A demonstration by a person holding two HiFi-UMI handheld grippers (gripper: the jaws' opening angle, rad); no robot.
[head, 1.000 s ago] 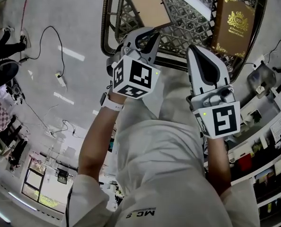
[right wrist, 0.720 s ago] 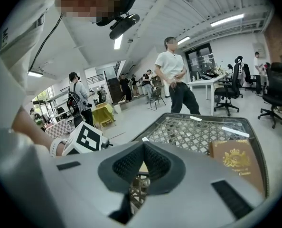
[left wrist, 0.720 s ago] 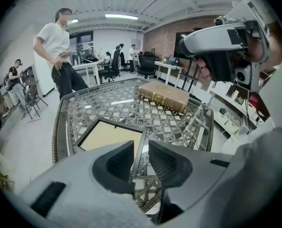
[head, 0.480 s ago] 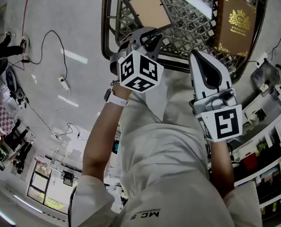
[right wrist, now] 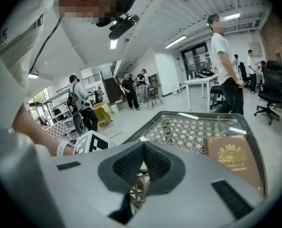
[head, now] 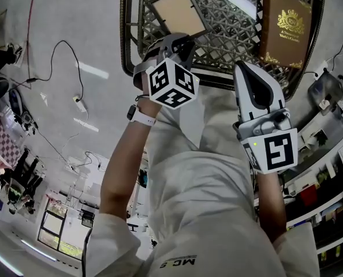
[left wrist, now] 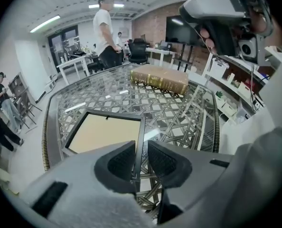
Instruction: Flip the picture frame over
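The picture frame [head: 177,10] has a black rim and lies flat on the wicker table [head: 125,39] with a tan panel facing up. My left gripper [head: 174,39] points steeply down over the frame's near edge. In the left gripper view the frame [left wrist: 105,132] lies just ahead. Its right rail runs into the narrow gap of my left gripper [left wrist: 140,148], whose pads stand slightly apart on either side of the rail without pressing it. My right gripper [head: 243,67] hovers off the table's near edge. In its own view my right gripper [right wrist: 143,148] is shut on nothing.
A brown book [head: 287,25] with gold print lies on the table's right part. The table rim [left wrist: 48,127] curves round the frame's left. Cables and a power strip [head: 74,98] lie on the floor to the left. People stand [left wrist: 105,32] and sit in the room beyond.
My left gripper has sunk toward the frame's near edge and rolled, so its marker cube shows other faces. My right gripper has stayed where it was.
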